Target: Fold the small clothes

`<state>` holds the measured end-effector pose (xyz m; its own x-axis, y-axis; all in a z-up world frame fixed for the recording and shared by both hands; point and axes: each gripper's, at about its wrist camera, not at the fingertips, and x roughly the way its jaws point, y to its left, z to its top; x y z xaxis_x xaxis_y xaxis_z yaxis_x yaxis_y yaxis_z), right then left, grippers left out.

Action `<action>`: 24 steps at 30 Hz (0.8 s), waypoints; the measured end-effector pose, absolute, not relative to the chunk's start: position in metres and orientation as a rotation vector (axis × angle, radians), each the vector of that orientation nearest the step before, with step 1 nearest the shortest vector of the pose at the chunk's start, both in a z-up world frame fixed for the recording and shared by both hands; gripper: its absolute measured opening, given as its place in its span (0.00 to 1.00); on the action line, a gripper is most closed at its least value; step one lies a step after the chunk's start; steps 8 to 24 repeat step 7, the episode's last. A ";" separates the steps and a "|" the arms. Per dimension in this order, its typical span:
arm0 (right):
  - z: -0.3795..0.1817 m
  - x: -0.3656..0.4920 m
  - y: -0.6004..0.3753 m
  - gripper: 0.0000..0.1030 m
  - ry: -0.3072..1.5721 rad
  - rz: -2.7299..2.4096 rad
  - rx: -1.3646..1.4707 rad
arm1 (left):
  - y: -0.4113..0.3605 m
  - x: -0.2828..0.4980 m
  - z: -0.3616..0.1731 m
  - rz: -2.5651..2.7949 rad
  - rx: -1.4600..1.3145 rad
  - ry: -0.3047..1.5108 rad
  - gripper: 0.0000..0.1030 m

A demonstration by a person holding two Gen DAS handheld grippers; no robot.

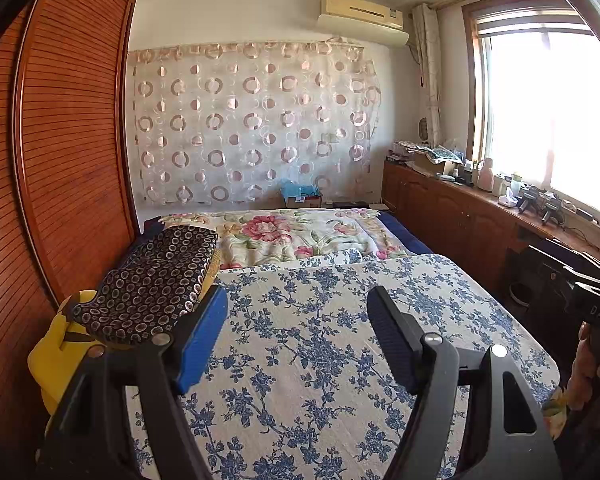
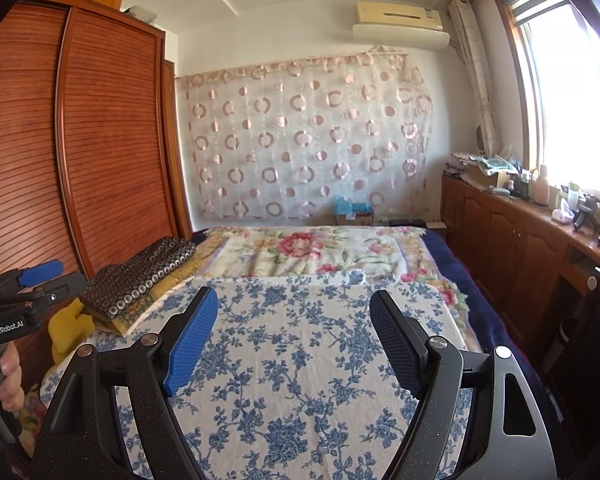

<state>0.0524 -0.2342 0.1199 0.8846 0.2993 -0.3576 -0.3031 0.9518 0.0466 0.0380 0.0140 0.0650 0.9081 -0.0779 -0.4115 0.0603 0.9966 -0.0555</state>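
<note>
A dark folded garment with a pattern of small rings [image 1: 152,276] lies on the left side of the bed, on yellow cloth [image 1: 56,356]; it also shows in the right wrist view [image 2: 140,276]. My left gripper [image 1: 298,300] is open and empty, held above the blue-flowered white quilt [image 1: 320,340], with the dark garment just left of its blue finger. My right gripper [image 2: 294,304] is open and empty above the same quilt [image 2: 300,360]. The left gripper's body shows at the left of the right wrist view [image 2: 20,292].
A pink-flowered blanket [image 1: 296,236] covers the far half of the bed. A wooden slatted wardrobe [image 1: 60,140] stands close on the left. A low wooden cabinet [image 1: 460,216] with clutter runs under the window on the right. A circle-patterned curtain [image 1: 252,120] hangs behind.
</note>
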 end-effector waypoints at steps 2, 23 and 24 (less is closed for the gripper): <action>0.120 0.052 -0.234 0.78 0.371 0.314 -0.011 | 0.014 0.038 0.065 -0.071 -0.042 0.427 0.70; 0.120 0.052 -0.235 0.78 0.370 0.314 -0.011 | 0.014 0.038 0.065 -0.071 -0.041 0.426 0.70; 0.120 0.052 -0.235 0.78 0.370 0.314 -0.011 | 0.014 0.038 0.065 -0.071 -0.041 0.426 0.70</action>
